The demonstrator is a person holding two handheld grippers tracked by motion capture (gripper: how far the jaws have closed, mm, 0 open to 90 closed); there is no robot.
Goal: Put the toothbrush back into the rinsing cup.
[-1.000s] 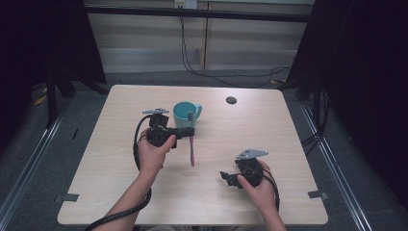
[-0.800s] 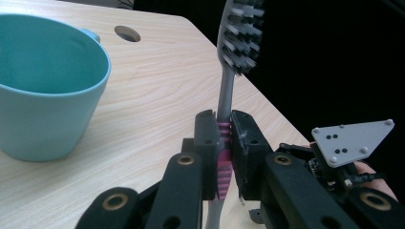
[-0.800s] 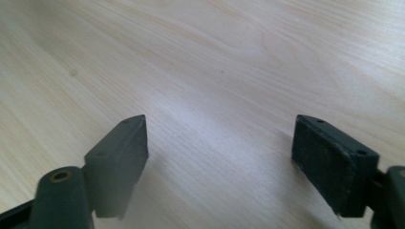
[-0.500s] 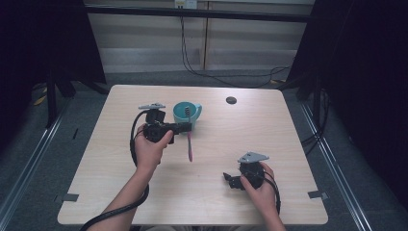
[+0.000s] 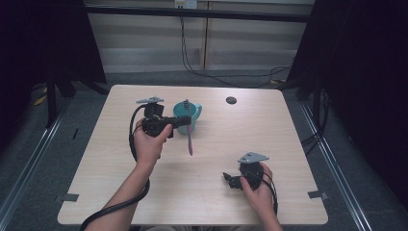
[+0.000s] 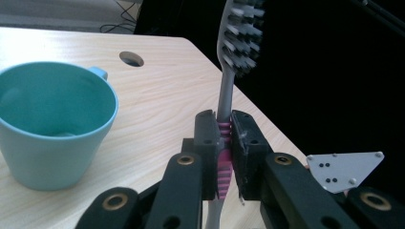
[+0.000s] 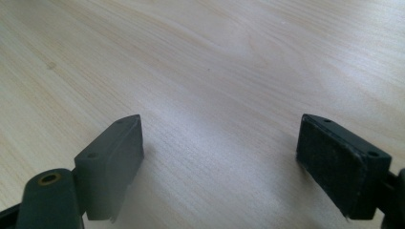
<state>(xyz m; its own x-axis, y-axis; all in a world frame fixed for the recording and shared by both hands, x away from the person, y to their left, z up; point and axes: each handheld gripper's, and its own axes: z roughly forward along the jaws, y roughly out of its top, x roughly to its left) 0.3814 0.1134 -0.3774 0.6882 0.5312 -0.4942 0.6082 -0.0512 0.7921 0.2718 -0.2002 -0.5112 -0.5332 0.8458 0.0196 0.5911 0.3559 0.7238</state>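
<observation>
So the left claw (image 6: 224, 143) is clamped tight on a toothbrush (image 6: 228, 81), pinching the pink ribbed bit of the handle between its two black jaws; the grey neck and the bristle head stick up past the jaws in the left gripper view; from the high view the toothbrush (image 5: 188, 132) hangs lifted off the tabletop (image 5: 288, 139), bristle end up by the cup rim and pink end pointing down toward the person; it's just beside the teal cup (image 5: 188, 115), on the cup's near side, and whether it actually touches the rim I can't tell from here; the cup (image 6: 55, 129) sits upright with its handle on the far side and looks empty inside; the left hand (image 5: 146, 144) holds that claw up over the left-middle of the tabletop, cable looping back down along the forearm; the right claw (image 7: 219, 157) is way off from all that, near the front right of the tabletop, jaws spread wide with nothing but bare wood grain between them, and they've just finished opening a little further; the right hand (image 5: 257, 190) has it low over the surface; there's also a small dark round hole (image 5: 231, 100) in the tabletop behind the cup, toward the far edge.
</observation>
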